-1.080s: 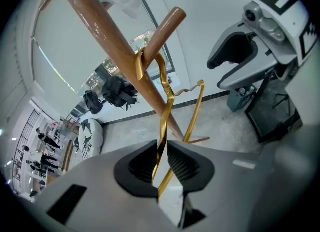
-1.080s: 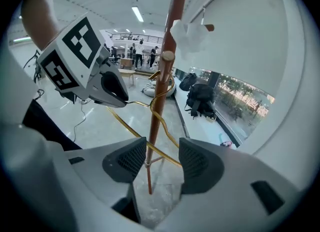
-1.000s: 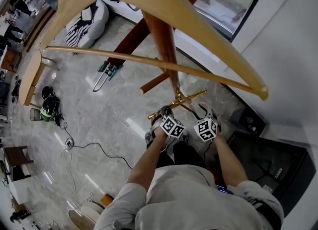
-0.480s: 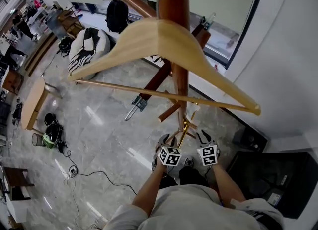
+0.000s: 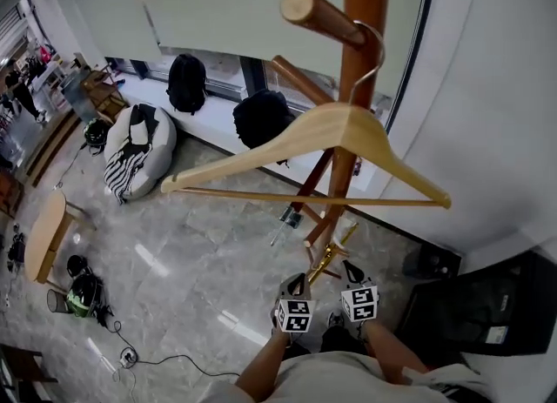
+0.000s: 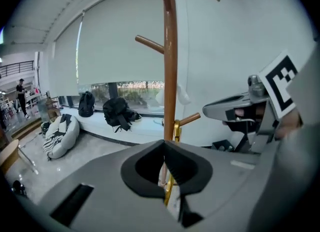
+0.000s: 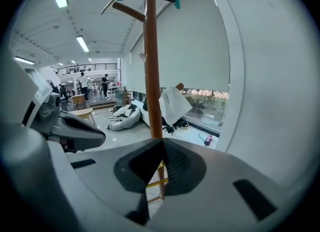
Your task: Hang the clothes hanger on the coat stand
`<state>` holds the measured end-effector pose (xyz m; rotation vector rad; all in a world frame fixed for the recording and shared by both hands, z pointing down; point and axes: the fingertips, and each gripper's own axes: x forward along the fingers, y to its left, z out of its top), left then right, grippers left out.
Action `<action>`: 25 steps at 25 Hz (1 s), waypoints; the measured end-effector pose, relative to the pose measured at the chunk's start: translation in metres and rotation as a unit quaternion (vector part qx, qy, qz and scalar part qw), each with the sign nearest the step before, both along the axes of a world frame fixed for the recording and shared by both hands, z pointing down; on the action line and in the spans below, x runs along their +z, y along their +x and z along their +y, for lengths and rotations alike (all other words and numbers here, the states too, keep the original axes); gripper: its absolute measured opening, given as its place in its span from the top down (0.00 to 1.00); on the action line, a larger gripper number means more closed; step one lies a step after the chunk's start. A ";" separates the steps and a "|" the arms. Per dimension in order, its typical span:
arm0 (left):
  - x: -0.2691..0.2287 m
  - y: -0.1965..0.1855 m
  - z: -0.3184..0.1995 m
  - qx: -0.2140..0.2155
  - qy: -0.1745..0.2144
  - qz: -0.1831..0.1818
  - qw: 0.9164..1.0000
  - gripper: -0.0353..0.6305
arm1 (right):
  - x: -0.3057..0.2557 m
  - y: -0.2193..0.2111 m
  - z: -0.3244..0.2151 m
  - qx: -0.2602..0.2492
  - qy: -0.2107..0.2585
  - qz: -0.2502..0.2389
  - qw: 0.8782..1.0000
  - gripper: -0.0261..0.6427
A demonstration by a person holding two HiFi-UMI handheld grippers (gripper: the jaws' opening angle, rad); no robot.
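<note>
Hanging by its hook from an upper peg of the coat stand (image 5: 360,88), the clothes hanger (image 5: 335,136) spans mid-frame. My left gripper (image 5: 296,286) and right gripper (image 5: 352,275), at bottom centre, have just been closing; both pairs of jaws meet on nothing.
</note>
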<state>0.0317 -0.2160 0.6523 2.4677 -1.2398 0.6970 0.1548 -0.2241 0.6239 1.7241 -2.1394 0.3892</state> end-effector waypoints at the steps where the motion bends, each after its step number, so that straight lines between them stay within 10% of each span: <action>1: -0.004 -0.003 0.001 0.007 0.003 0.010 1.000 0.93 | -0.007 -0.004 0.001 0.010 0.006 -0.004 1.000 0.95; 14: -0.073 -0.019 0.017 0.109 0.037 0.097 0.989 0.93 | -0.083 -0.038 0.056 0.151 0.080 0.011 0.985 0.95; 25: -0.143 -0.005 0.058 0.155 0.083 0.121 0.977 0.93 | -0.145 -0.045 0.112 0.160 0.119 0.032 0.979 0.95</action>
